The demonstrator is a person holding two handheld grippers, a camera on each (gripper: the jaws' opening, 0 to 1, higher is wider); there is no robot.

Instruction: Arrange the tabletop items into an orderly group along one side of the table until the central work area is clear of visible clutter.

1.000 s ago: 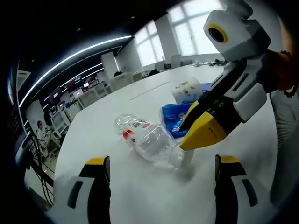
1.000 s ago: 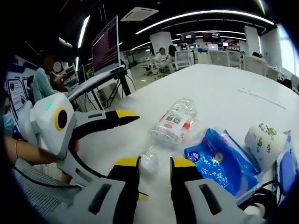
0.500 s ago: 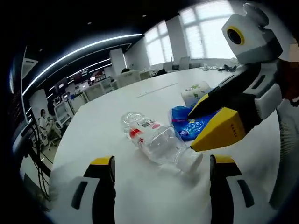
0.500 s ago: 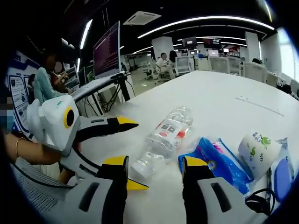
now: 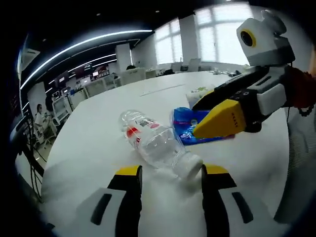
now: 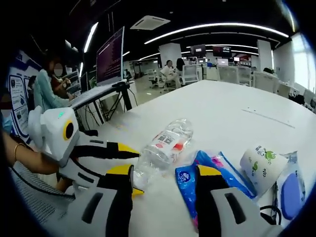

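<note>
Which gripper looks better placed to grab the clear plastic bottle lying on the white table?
Probably left: the left gripper has open jaws flanking the clear plastic bottle at its cap end; the right gripper sits over the blue packet.

clear bottle (image 6: 163,148) lying flat, blue pack (image 6: 190,183) beside

The bottle (image 5: 155,143) is clear, glossy plastic, ribbed along its body, with a printed red-and-white film label. The blue pack (image 5: 190,127) beside it is shiny, crinkled plastic film. The roll (image 6: 260,167) looks like soft paper in a printed wrapper. The pouch (image 6: 291,180) next to it has a glossy blue lid. The surface (image 5: 98,128) is white, smooth and matt. Both tongs, left (image 5: 171,183) and right (image 6: 163,180), are hard matt plastic in yellow, black and white.
</note>
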